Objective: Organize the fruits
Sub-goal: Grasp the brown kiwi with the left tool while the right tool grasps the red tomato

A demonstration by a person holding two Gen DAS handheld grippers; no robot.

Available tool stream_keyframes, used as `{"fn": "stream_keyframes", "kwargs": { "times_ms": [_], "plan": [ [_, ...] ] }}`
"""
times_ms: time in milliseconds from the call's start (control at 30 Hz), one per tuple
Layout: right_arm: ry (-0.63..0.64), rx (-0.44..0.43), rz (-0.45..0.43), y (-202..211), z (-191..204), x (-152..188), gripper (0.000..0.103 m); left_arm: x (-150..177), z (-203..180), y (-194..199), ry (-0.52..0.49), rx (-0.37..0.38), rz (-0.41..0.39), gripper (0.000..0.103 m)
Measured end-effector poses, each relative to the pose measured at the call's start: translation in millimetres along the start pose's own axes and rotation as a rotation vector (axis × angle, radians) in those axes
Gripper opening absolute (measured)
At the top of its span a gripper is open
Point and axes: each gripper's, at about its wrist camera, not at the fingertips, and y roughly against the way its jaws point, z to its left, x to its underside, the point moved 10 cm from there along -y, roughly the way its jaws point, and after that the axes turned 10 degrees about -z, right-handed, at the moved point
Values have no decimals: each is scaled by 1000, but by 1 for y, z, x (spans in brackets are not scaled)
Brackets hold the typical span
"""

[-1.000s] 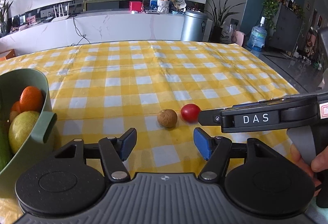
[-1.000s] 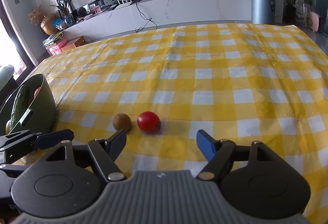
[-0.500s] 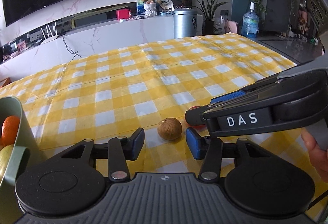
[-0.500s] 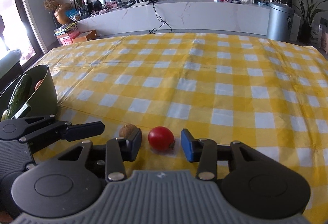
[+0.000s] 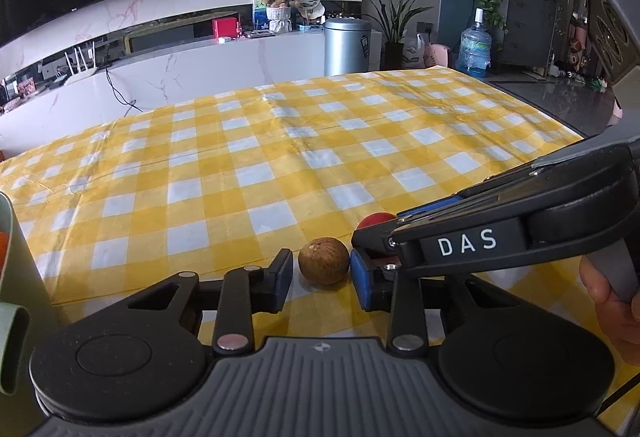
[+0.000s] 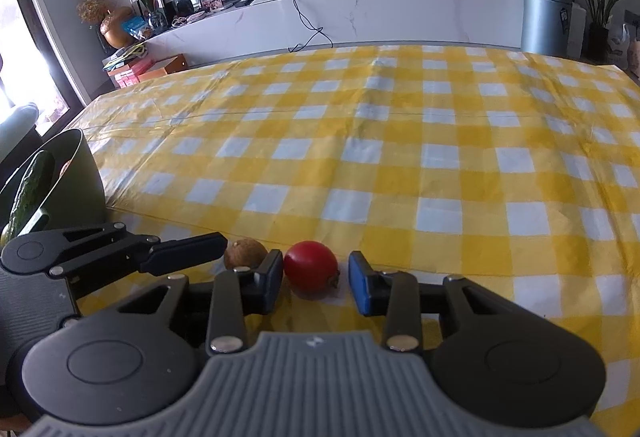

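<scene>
My left gripper (image 5: 320, 279) sits low on the counter with its fingers part-open around the brown round fruit (image 5: 323, 261). It looks like a longan, though I can't be sure. The right blue pad (image 5: 362, 283) is just touching or very near the fruit, and a small gap shows at the left pad (image 5: 280, 279), so there's no squeeze on it yet.

My right gripper (image 6: 316, 279) is the same: fingers part-open, straddling the cherry tomato (image 6: 311, 265). The left pad (image 6: 272, 277) is close against the tomato and the right pad (image 6: 360, 287) stands clear. Nothing is held by either one.

The two fruits lie just beside each other on the yellow-and-white checked tablecloth (image 6: 400, 165), near the counter's front edge. The grippers crowd each other: my right one crosses over the left's right finger in the left wrist view.

Step in hand, as I judge it, is a double pick, both pre-grasp. Next I need to close both sets of fingers gently, since the tomato is soft and both fruits are round and may roll or squirt out. Then lift without knocking the neighbouring gripper and carry them left to the green bowl (image 6: 86, 181). It already holds a cucumber (image 6: 28, 197), and something orange (image 5: 3, 247) shows at its edge.

Writing: "DAS" in white on the side of the right gripper (image 5: 466, 242). Nothing else is readable, and the labels on the back shelf are too small.
</scene>
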Motion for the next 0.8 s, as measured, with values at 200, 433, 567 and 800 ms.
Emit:
{"fn": "stream_keyframes", "kwargs": {
  "times_ms": [200, 433, 567, 800],
  "plan": [
    [5, 2, -1, 0, 1, 1, 29, 0, -1, 0, 12, 12, -2, 31],
    [5, -1, -2, 0, 2, 1, 26, 0, -1, 1, 18, 5, 7, 31],
    [-1, 7, -7, 2, 0, 0, 26, -2, -1, 4, 12, -5, 5, 31],
    [-4, 11, -22, 7, 0, -4, 26, -13, 0, 25, 15, -24, -9, 31]
  ]
}}
